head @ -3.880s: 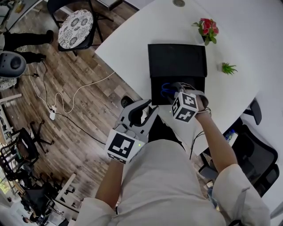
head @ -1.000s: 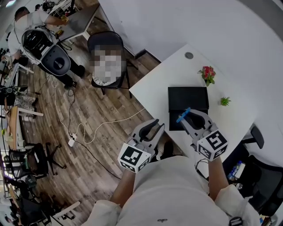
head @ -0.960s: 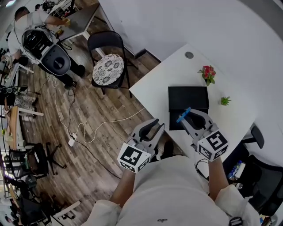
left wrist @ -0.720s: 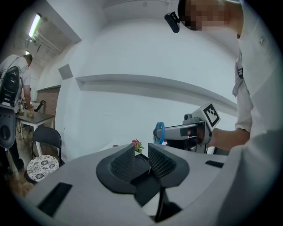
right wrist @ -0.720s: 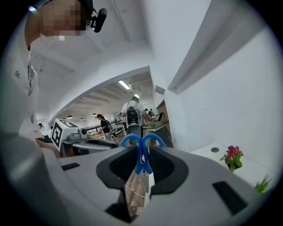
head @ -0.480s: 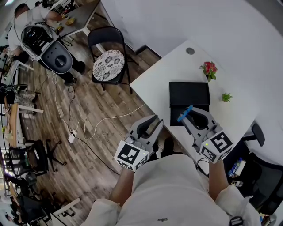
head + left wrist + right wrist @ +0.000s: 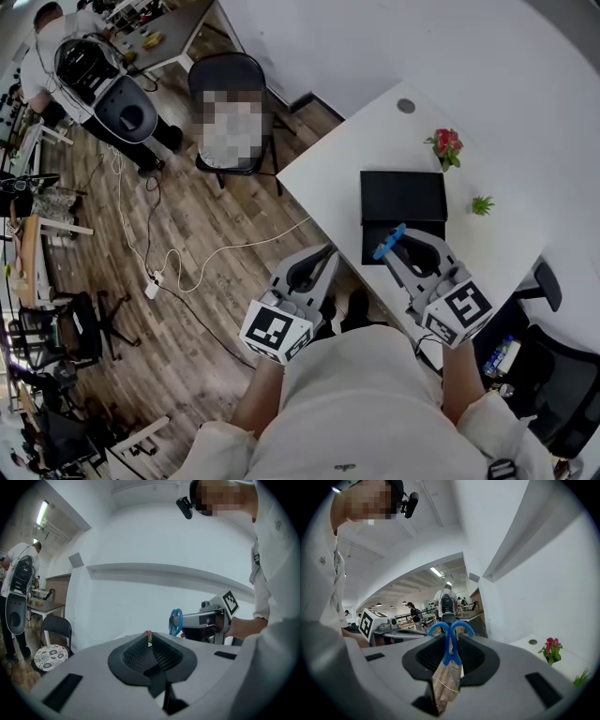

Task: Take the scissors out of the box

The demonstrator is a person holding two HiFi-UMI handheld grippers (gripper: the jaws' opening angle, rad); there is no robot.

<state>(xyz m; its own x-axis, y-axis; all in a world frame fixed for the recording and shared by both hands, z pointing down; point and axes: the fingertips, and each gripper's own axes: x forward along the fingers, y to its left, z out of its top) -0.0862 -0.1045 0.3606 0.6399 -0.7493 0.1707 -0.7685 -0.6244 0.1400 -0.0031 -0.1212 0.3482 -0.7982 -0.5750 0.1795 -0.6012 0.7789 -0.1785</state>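
Note:
Blue-handled scissors [image 7: 388,241] are gripped in my right gripper [image 7: 394,247], which is held above the near part of the open black box [image 7: 403,195] on the white table [image 7: 349,155]. In the right gripper view the blue handles [image 7: 450,633] stick up between the pads, and the blades sit in a brown cardboard sleeve [image 7: 445,682] lower in my right gripper [image 7: 450,641]. My left gripper [image 7: 325,253] hangs left of the table edge, over the wooden floor, shut with nothing in it. From the left gripper [image 7: 149,638] view, the scissors [image 7: 176,622] show at the right.
A red potted flower [image 7: 444,146] and a small green plant [image 7: 482,204] stand past the box. A chair [image 7: 234,80] is left of the table and cables [image 7: 178,267] trail over the floor. A dark office chair [image 7: 548,366] is at the right. A person [image 7: 52,37] works far left.
Since the earliest frame my right gripper has come up out of the box with the scissors in it. Over the last second both grippers have barely moved.

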